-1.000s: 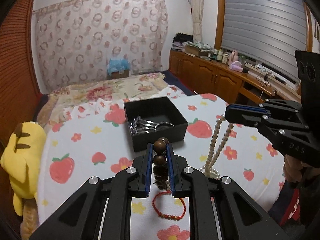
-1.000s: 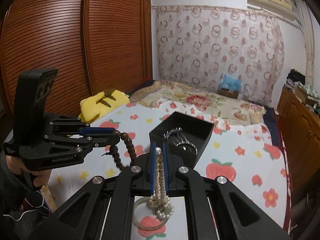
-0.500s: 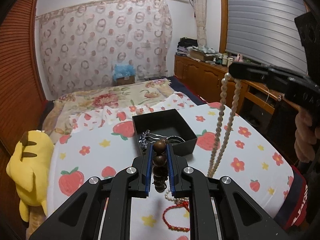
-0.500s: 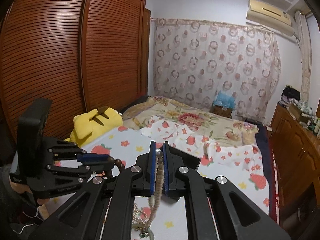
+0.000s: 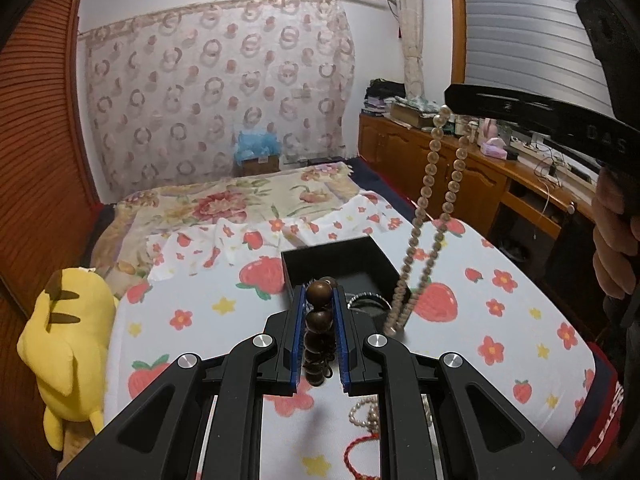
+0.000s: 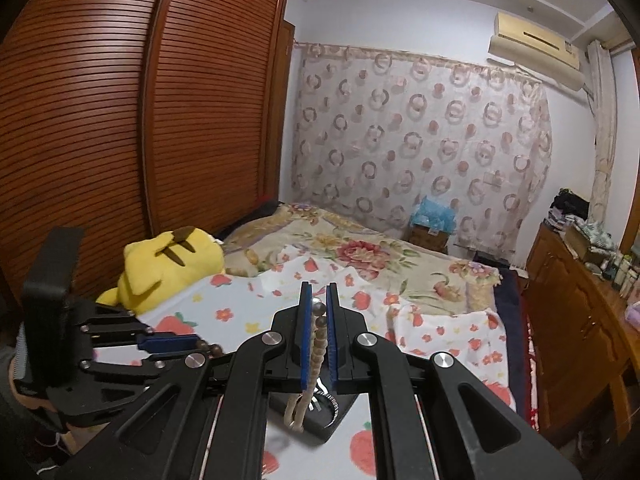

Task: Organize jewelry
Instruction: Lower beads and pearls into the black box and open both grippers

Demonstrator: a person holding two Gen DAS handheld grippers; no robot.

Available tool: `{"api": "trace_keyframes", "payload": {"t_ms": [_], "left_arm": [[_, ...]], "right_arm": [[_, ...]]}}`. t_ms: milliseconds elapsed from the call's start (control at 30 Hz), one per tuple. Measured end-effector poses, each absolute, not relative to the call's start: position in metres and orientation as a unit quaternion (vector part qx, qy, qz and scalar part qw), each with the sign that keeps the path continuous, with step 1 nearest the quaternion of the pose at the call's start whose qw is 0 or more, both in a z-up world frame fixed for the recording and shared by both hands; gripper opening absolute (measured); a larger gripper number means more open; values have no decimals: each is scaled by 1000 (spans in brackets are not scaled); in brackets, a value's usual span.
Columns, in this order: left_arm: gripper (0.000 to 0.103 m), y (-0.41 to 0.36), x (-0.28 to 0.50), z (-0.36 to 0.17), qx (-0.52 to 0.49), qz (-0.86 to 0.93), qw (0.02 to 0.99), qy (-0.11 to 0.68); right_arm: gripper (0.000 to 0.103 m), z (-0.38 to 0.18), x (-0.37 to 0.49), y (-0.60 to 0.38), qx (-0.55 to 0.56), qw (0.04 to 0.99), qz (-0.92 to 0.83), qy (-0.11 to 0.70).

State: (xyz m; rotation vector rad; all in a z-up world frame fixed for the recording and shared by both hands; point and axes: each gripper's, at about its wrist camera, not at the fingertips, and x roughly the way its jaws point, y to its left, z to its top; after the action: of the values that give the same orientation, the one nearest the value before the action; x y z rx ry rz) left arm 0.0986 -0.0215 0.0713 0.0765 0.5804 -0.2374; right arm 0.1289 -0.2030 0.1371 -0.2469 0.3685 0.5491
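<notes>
Wooden bead bracelet [image 5: 319, 326]: dark brown round beads, pinched between left gripper [image 5: 319, 300] pads, strand hanging down at 6 o'clock. Pearl necklace [image 5: 434, 216]: cream beads, doubled loop hanging from right gripper [image 6: 319, 304], lower end blurred, dangling over the black box [image 5: 344, 266] at its 3 o'clock edge. Box: open, square, on the bed, metal bangles [image 5: 366, 300] inside. Small pearl bracelet [image 5: 365, 412] and red cord bracelet [image 5: 360, 456] lie on the sheet at 6 o'clock of the box.

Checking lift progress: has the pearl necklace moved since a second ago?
Yes. The pearl necklace has risen: its lower end, earlier pooled on the bedsheet, now hangs beside the black box.
</notes>
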Motion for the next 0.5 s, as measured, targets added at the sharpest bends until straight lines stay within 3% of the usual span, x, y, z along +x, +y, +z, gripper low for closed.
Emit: {"api": "trace_keyframes", "payload": {"t_ms": [500], "left_arm": [[13, -25, 116, 86, 33, -102, 957, 268]], "right_arm": [[8, 141, 172, -198, -126, 952, 225, 165]]}}
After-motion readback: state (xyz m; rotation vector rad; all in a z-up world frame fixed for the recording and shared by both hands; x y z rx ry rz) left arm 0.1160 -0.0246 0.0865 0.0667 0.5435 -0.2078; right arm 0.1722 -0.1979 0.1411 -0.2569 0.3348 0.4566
